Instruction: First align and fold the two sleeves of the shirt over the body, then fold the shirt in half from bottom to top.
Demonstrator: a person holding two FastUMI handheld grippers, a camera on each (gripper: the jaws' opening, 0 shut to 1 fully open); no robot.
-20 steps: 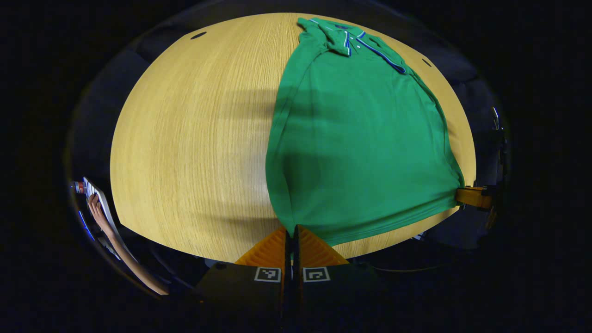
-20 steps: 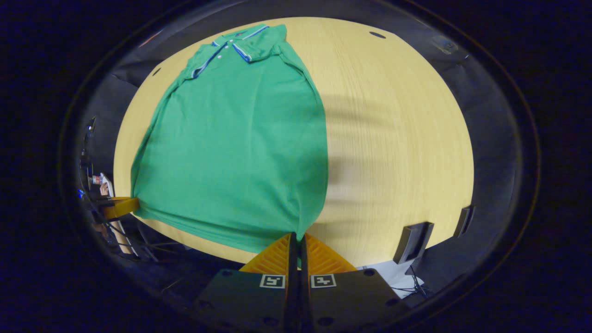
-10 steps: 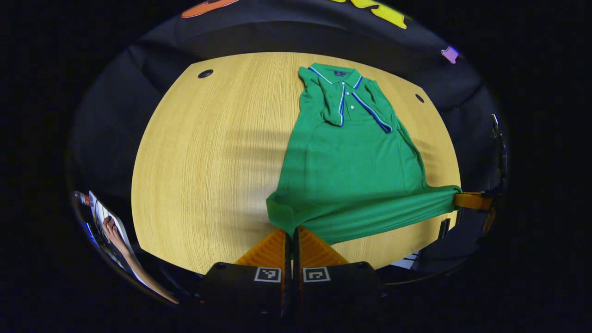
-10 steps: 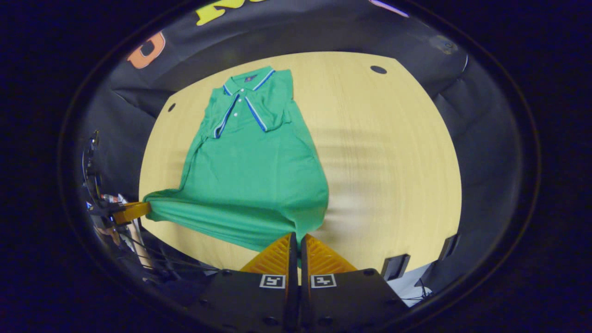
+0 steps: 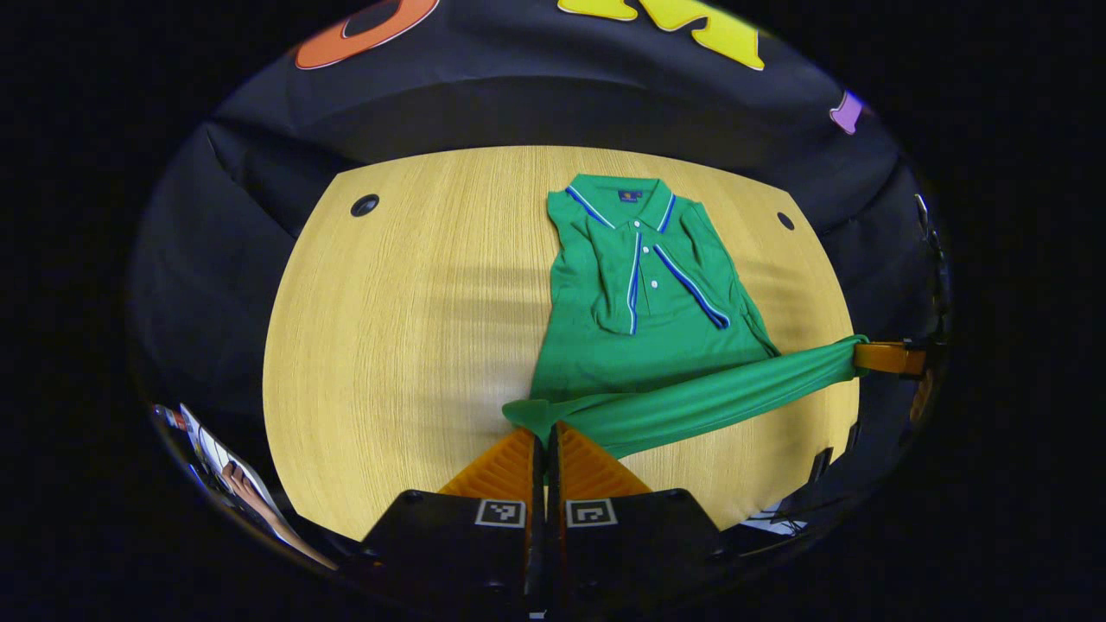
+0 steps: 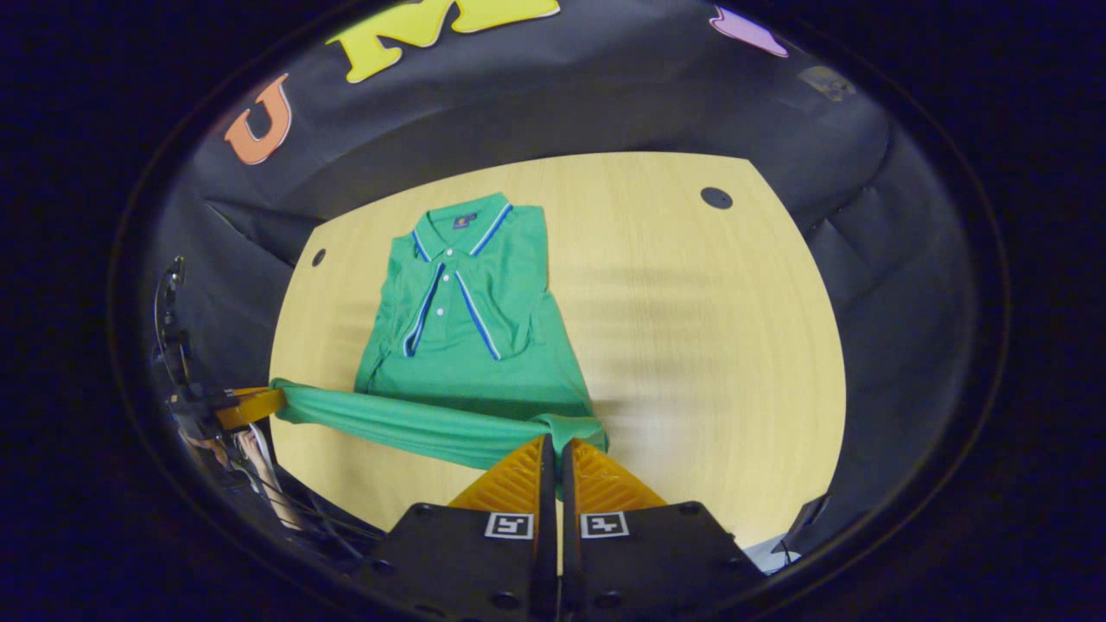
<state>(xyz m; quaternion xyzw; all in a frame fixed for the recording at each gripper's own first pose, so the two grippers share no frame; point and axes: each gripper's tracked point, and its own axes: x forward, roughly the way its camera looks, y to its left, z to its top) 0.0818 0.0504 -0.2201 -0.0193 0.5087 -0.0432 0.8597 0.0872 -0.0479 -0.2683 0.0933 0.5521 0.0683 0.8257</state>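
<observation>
Green polo shirt (image 5: 652,320) with blue-and-white trim lies collar-far on the light wooden table (image 5: 397,345), sleeves folded over its chest. My left gripper (image 5: 545,429) and right gripper (image 6: 555,445) each pinch a hem corner, holding the hem raised and taut between them.

Light wooden table (image 5: 389,345), green polo shirt (image 5: 639,320) flat on its far half.

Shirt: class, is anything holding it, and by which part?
Both grippers hold the shirt by its bottom hem: left gripper at one corner, right gripper at the other.
</observation>
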